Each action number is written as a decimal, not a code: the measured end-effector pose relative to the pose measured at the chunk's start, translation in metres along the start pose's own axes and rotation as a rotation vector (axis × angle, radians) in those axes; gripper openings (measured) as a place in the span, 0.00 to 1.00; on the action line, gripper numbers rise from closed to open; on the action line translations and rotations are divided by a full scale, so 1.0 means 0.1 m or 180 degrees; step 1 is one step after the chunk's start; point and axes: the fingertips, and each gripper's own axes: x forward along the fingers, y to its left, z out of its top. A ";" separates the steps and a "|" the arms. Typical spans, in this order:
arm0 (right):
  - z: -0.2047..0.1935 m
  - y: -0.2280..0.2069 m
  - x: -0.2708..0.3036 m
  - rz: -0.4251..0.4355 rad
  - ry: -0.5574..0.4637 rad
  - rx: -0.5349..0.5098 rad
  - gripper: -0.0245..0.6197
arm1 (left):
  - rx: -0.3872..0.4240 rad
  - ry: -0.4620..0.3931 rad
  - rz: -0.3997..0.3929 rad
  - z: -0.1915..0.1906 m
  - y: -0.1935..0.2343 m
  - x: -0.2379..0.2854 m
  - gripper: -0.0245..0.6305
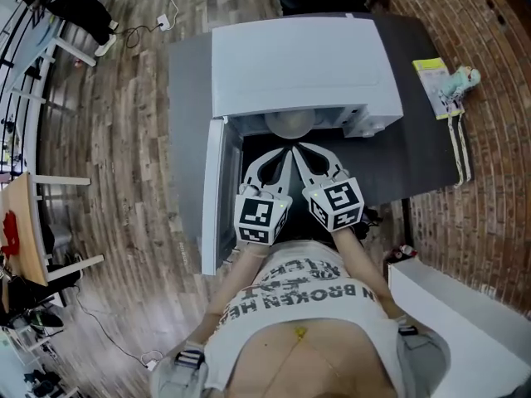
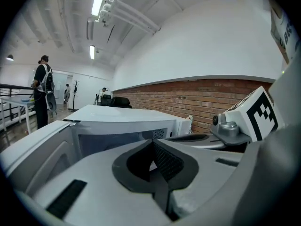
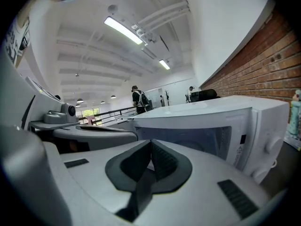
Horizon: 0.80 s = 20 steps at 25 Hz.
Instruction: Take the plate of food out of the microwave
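Observation:
A white microwave [image 1: 299,65] stands on a dark table [image 1: 423,139] with its door [image 1: 214,197] swung open to the left. Inside the opening I see the rim of a pale round plate [image 1: 290,123]; its food is hidden. My left gripper [image 1: 286,150] and right gripper [image 1: 297,148] are side by side, tips close together just in front of the cavity, short of the plate. Both are shut with nothing between the jaws. The left gripper view shows the left gripper [image 2: 151,144] facing the microwave [image 2: 122,121], and the right gripper [image 3: 150,144] faces its front [image 3: 211,121].
A yellow-green booklet with a small toy [image 1: 448,85] and a cord lie on the table's right end. A white box [image 1: 465,313] stands at the lower right beside a brick wall. The open door takes up the left side. People stand far off in the room.

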 end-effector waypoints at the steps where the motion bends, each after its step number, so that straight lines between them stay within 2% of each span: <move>1: -0.01 0.00 0.04 -0.0022 0.0021 0.0000 0.05 | -0.0017 0.0003 -0.0023 -0.01 0.04 0.01 0.05; 5: -0.07 -0.01 0.17 -0.0084 0.0078 -0.0008 0.05 | -0.0049 0.0023 -0.0082 -0.06 0.16 0.05 0.05; 10: -0.09 -0.12 0.20 -0.0095 0.0155 -0.0078 0.05 | -0.0075 0.0088 -0.0032 -0.11 0.23 0.14 0.05; 20: 0.02 -0.52 0.13 0.0091 0.0190 -0.0135 0.05 | -0.0182 0.0047 0.0302 -0.02 0.15 0.42 0.05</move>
